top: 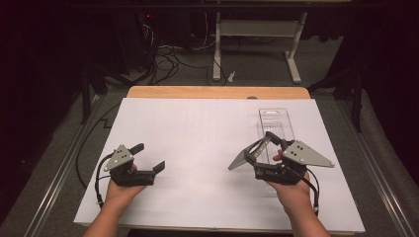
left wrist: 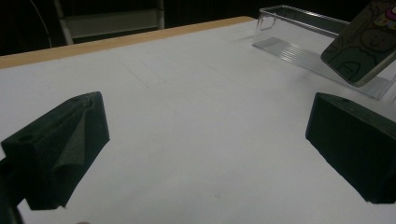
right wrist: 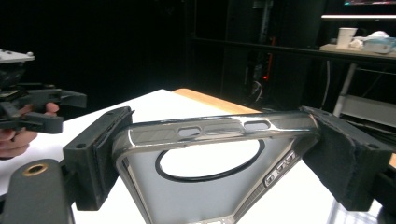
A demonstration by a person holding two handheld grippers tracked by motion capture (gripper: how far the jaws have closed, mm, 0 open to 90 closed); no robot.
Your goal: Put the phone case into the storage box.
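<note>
From above, my right tool [top: 260,148] grips a glossy case [top: 243,159] over the white table [top: 197,133], a clear ribbed tray [top: 274,123] just behind. My left tool [left wrist: 205,140] gapes empty. Right view: foam pads [right wrist: 105,154] pinch the case's [right wrist: 210,186] rim; dark room.

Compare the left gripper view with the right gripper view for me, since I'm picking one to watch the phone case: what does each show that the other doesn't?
Left gripper view: the case's printed cartoon back, the clear plastic tray beside it, and the open left gripper with nothing between its jaws.

Right gripper view: the right gripper shut on the phone case, pads pressing its two ends, plus the case's inner ring and side button cutouts.

Both: the phone case and the white table surface.
</note>
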